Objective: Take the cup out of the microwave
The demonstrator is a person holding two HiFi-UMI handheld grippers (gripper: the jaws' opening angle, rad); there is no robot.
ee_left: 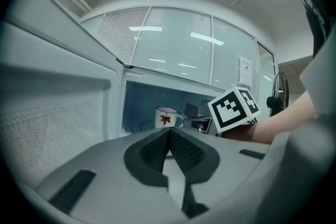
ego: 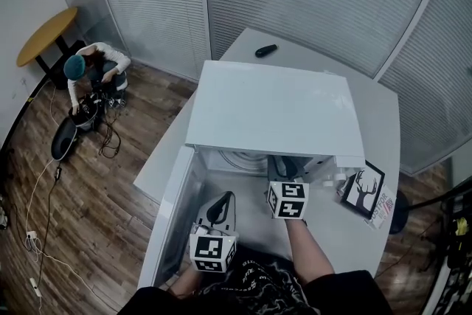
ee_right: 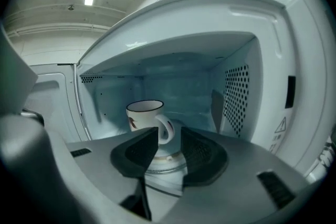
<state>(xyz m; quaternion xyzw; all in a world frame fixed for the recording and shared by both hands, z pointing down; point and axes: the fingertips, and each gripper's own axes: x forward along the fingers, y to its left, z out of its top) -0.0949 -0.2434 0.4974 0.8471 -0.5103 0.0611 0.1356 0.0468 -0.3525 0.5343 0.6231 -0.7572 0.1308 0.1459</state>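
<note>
Two jaw states, seen low centre: spread apart on right gripper (ee_right: 169,136) facing cup (ee_right: 143,115) in microwave (ego: 273,107), pressed together on left gripper (ee_left: 169,132).

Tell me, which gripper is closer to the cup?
Right. The right gripper is at the microwave opening, jaws apart, just before the cup. The left gripper sits farther back, shut.

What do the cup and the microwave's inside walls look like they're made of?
Cup: probably glazed ceramic, glossy white with a dark rim and a leaf print. Microwave walls: seemingly painted metal, smooth and pale, with punched holes on one side.
</note>
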